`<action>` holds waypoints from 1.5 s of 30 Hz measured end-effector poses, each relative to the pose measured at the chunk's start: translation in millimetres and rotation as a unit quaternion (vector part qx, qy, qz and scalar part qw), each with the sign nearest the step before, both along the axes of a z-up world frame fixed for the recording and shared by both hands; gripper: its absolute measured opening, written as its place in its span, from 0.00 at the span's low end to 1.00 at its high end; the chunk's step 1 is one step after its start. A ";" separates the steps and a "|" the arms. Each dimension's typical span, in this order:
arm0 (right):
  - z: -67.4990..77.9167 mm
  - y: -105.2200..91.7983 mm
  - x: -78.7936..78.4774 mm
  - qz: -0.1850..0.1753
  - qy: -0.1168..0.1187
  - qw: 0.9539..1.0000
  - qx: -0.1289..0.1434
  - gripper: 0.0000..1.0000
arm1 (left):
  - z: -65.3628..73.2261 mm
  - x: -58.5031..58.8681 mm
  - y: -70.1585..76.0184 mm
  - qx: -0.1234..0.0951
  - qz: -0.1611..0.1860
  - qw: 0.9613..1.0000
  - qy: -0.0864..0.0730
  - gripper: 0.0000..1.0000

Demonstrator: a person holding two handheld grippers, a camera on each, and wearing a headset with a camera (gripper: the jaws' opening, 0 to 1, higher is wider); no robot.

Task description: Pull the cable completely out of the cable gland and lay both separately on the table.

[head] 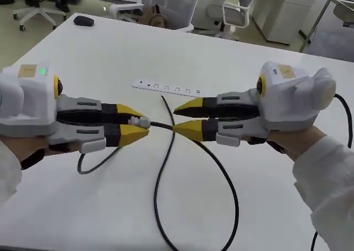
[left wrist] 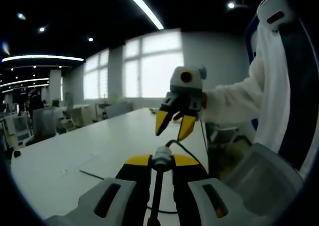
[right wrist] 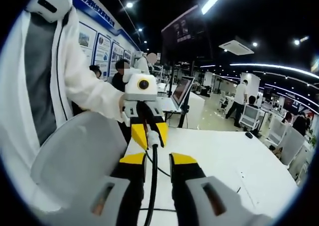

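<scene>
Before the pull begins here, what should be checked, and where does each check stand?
1. Left gripper shut on the cable gland: ok.
2. Cable lies between the right gripper jaws: ok.
3. Right gripper clamped on the cable: not ok, jaws open.
4. Cable free of the gland: not ok, it runs through it.
5. Gland nut loosened: cannot tell.
6. Bare table to lay both down: ok.
</scene>
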State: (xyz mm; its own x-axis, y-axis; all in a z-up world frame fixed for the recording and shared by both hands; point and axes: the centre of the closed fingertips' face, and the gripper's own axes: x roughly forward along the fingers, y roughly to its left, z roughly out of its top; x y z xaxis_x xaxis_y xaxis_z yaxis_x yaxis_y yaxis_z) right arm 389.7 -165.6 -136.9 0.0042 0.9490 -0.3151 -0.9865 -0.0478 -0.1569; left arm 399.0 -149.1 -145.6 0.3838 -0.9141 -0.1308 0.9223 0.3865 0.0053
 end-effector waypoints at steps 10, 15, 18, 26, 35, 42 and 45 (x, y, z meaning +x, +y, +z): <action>-14.6 9.9 0.1 0.007 0.025 1.000 -0.001 0.09 | -4.3 -4.3 -3.1 0.010 -0.008 1.000 0.008 0.17; -15.0 12.1 -2.4 0.015 0.032 0.999 0.003 0.03 | -1.2 -2.2 -0.6 -0.001 -0.003 1.000 0.020 0.17; -13.5 12.7 -3.5 0.019 0.030 0.999 0.007 0.02 | 0.4 -3.1 0.0 -0.006 -0.002 1.000 0.021 0.17; -16.3 12.2 -4.9 0.028 0.022 0.999 0.004 0.02 | -0.8 -3.5 -0.2 0.000 -0.007 1.000 0.026 0.17; -26.3 -1.7 3.8 0.017 0.024 1.000 -0.003 0.02 | -3.3 -1.1 6.2 0.008 -0.001 0.999 0.033 0.17; -37.0 -21.7 10.4 -0.002 0.026 0.999 -0.020 0.02 | -2.0 -0.4 12.4 0.007 0.003 0.999 0.033 0.17; -40.8 -30.0 13.1 -0.012 0.028 0.999 -0.024 0.02 | -1.0 0.0 13.6 0.006 0.004 0.999 0.033 0.17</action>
